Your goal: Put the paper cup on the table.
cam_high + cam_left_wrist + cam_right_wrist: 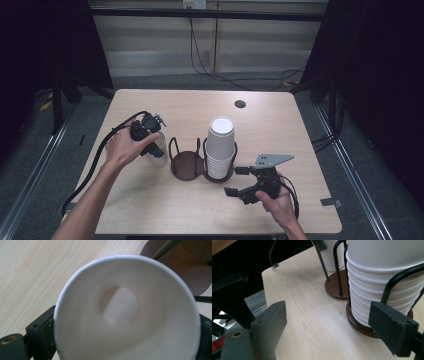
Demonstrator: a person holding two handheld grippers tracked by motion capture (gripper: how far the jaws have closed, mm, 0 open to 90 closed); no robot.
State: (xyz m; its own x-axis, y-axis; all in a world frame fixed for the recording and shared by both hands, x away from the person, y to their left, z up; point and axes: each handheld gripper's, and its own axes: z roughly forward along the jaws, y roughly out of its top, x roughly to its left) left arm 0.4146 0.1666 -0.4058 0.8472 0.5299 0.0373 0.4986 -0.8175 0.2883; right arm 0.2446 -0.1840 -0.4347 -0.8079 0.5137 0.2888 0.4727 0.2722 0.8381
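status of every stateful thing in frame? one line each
left gripper: shut on single cup
single cup: upright, empty, beside the holder
cup stack: upside down, nested, in holder's right ring
holder's left ring: empty
right gripper: open, near the cup stack, holding nothing

The surface (150, 210) is pale wood-grain laminate, smooth with a soft satin sheen. The single paper cup (125, 315) is matt white paper, its inside wall smooth and its rolled rim slightly rounded. The stack of paper cups (384, 277) shows the same matt white paper, ribbed by the layered rims. The cup holder (186, 165) has dark brown wooden discs for bases, smooth and faintly glossy, and thin black wire loops of metal with a slight gloss. The fingers (393, 327) of the right gripper (239, 181) are matt black with a finely rough, rubbery pad face. A grey plate (272, 160) on it looks like dull metal.
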